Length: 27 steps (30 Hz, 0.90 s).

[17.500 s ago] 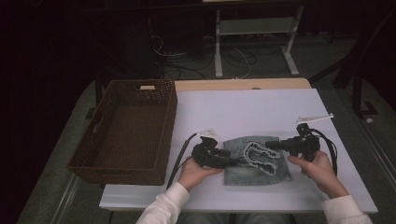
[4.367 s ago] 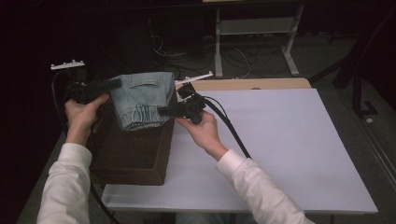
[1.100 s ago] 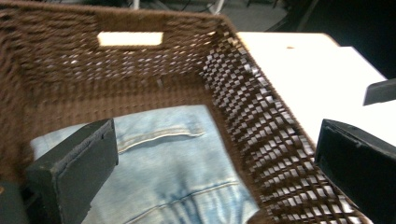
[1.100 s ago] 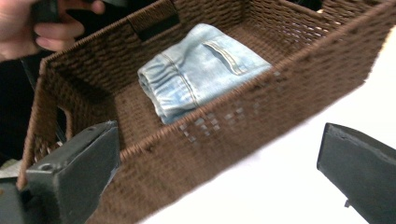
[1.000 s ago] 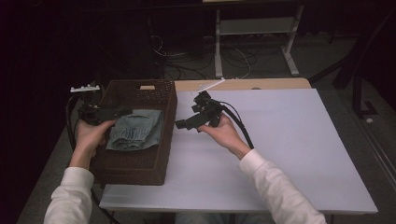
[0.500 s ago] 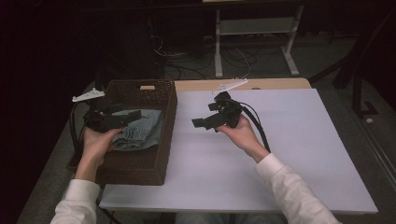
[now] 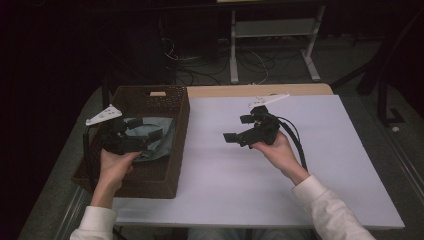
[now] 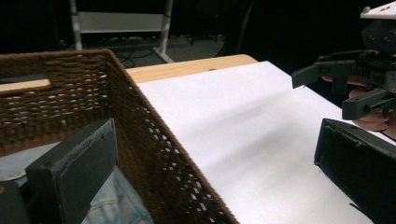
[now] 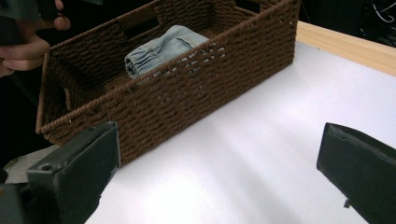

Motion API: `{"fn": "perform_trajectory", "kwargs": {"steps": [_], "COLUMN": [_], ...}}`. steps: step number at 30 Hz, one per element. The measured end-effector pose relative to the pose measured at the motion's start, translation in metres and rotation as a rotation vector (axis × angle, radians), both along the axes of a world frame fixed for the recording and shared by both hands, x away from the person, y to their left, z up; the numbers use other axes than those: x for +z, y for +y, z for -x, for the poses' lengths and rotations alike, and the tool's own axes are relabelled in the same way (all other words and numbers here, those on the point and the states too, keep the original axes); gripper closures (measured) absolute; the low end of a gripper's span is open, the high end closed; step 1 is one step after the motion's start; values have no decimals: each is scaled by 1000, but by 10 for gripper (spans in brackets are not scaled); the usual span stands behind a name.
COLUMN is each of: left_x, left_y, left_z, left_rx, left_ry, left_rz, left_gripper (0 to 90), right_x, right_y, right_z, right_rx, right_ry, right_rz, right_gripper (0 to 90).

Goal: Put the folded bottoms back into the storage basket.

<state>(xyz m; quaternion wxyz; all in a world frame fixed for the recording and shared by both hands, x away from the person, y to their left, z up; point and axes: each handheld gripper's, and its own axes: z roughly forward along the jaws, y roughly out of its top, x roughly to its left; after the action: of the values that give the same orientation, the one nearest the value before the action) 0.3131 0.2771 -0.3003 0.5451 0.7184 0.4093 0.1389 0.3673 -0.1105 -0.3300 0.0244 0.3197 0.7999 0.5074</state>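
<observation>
A folded piece of light-blue denim [image 7: 159,146] lies inside the brown wicker basket [image 7: 181,125] at the table's left. My left gripper [image 7: 145,128] hovers over the basket's right half, just above the denim, open with nothing in it. In the left gripper view, its jaws [image 8: 212,177] straddle the basket wall [image 8: 154,140], with denim [image 8: 116,200] below the left jaw. My right gripper [image 7: 239,128] is open and empty above the white table top, pointing left at the basket. The right gripper view looks between its jaws [image 9: 219,158] at the basket [image 9: 187,93] and the denim [image 9: 163,49].
The white table top [image 7: 260,190] stretches right of the basket, with a wooden strip [image 7: 260,90] along its far edge. Beyond it are a white stand [image 7: 270,30] and cables on a dark floor. The right gripper [image 8: 327,91] appears at the right of the left gripper view.
The denim went from the table, carried by both grippers, into the basket. The right gripper has drawn away to the right over the table. The left gripper has pulled back toward the person.
</observation>
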Motion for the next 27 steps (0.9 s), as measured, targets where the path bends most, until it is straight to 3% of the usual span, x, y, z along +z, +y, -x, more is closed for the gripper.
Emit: {"fn": "perform_trajectory", "kwargs": {"steps": [2,8,13,20,23,27], "left_x": [-3,-11,-19,-23,-26,-25], "left_y": [-3,-13,-25,-39,-45,-48], "left_z": [2,12,17,22,23,25], "left_rx": [-6,-31,-58,-110,-126,-134], "left_ry": [0,-16,-12,-17,-11,-13], "left_rz": [-5,38,-8,-32,-68,-67], "left_gripper": [0,0,0,0,0,0], "right_x": [-3,-12,-19,-29,-35,-41], "right_y": [-7,-29,-48,-74,-84,-94], "right_z": [5,18,29,41,43,48], "right_rx": [-8,-28,-48,-99,-118,-134], "right_ry": [2,3,-1,-8,-2,2], "right_rz": [0,-9,-17,-23,-27,-41], "right_gripper": [0,0,0,0,0,0]}}
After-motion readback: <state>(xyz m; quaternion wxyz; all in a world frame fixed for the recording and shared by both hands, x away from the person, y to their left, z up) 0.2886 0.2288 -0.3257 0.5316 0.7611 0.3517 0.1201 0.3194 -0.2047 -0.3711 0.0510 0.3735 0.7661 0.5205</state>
